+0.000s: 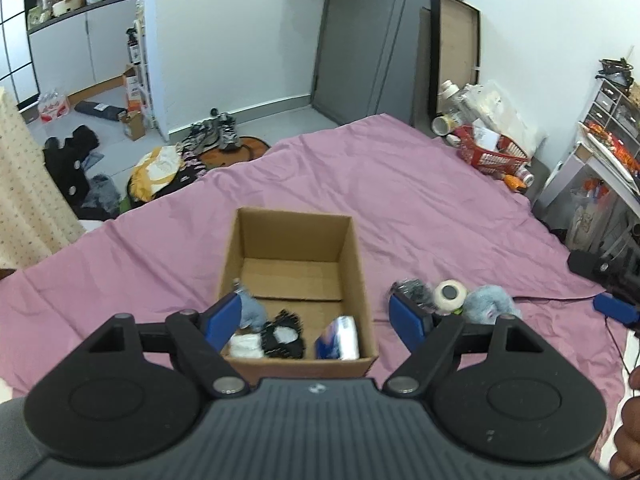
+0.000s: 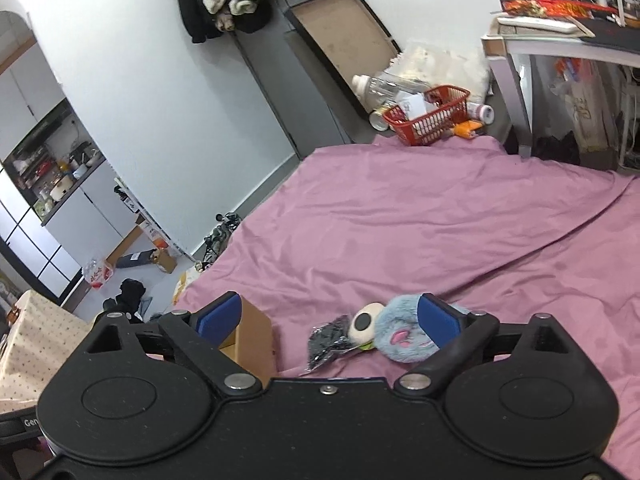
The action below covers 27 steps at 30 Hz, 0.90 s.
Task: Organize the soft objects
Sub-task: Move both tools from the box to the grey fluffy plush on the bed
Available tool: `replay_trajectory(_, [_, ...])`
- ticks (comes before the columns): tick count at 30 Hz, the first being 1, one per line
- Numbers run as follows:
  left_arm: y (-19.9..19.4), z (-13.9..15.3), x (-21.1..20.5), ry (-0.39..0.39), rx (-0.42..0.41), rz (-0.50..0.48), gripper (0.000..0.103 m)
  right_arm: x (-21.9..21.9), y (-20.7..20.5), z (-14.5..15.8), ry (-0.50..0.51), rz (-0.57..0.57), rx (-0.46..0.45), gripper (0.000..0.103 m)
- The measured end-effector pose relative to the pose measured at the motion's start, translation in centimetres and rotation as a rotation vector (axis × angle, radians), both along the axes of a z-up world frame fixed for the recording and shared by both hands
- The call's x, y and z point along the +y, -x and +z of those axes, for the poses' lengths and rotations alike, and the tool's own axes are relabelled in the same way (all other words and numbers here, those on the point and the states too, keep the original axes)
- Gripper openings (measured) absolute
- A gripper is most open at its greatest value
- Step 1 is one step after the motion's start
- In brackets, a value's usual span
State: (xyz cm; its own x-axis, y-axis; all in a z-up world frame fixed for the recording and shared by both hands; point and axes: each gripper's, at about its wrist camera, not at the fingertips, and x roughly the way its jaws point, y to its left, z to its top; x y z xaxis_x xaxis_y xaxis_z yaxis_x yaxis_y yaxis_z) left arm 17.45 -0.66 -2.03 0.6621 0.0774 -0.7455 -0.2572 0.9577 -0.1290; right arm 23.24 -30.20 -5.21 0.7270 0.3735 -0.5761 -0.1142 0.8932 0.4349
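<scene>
Both grippers are held with fingers spread apart and nothing between them. From the left gripper [image 1: 318, 320], a cardboard box [image 1: 296, 236] is seen directly below on the purple sheet [image 1: 400, 192]; inside lie a grey plush [image 1: 254, 310], a white item [image 1: 245, 346], a black piece [image 1: 282, 334] and a blue-white packet [image 1: 340, 338]. Right of the box, a black bag [image 1: 414, 292], a white round toy [image 1: 450, 294] and a blue fluffy toy [image 1: 488, 304] are clustered, touching. The right gripper [image 2: 330, 322] is poised above that cluster.
</scene>
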Motion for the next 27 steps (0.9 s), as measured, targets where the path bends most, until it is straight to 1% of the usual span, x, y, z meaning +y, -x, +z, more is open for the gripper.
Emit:
replay_trajectory(2, [-0.7,-0.1,-0.6,0.006,0.000,-0.017,0.080,-0.5,-0.2,-0.7,-0.016,0.002,-0.003,0.095])
replay_trajectory(4, [-1.4,-0.2,-1.4,-0.008,-0.005,-0.038,0.080,-0.9,-0.5,-1.7,-0.033,0.000,-0.002,0.095])
replay_trajectory(6, [-2.2,-0.5,-2.1,-0.022,-0.008,-0.056,0.079,-1.5,-0.9,-2.8,-0.059,-0.003,0.017,0.095])
replay_trajectory(9, [-3.4,-1.1,-3.1,-0.002,-0.025,-0.081,0.079,-2.5,-1.8,-4.7,-0.116,-0.002,0.065,0.093])
replay_trajectory(11, [-4.1,-1.8,-3.8,0.017,-0.031,-0.089,0.079,-3.1,-2.4,-5.6,-0.154,-0.001,0.096,0.088])
replay_trajectory(14, [-5.5,-3.2,-4.9,0.045,-0.003,-0.103,0.076,-3.7,-3.0,-6.9,-0.227,0.012,0.132,0.081])
replay_trajectory(17, [-6.6,-4.6,-6.2,0.061,0.018,-0.114,0.074,-3.9,-3.7,-8.3,-0.315,0.046,0.182,0.070])
replay_trajectory(18, [-7.0,-5.1,-6.5,0.061,0.027,-0.114,0.072,-3.7,-3.9,-8.7,-0.335,0.062,0.196,0.068])
replay_trajectory(22, [-8.4,-6.8,-7.3,0.079,0.059,-0.115,0.063,-3.1,-4.6,-10.0,-0.342,0.069,0.238,0.066])
replay_trajectory(24, [-9.1,-7.6,-7.7,0.089,0.073,-0.115,0.059,-2.9,-5.2,-10.9,-0.378,0.070,0.270,0.060])
replay_trajectory(25, [-9.3,-7.9,-7.9,0.092,0.078,-0.115,0.056,-3.0,-5.4,-11.2,-0.385,0.067,0.282,0.058])
replay_trajectory(27, [-9.9,-8.5,-8.2,0.101,0.093,-0.111,0.053,-3.3,-5.7,-11.7,-0.389,0.038,0.294,0.057])
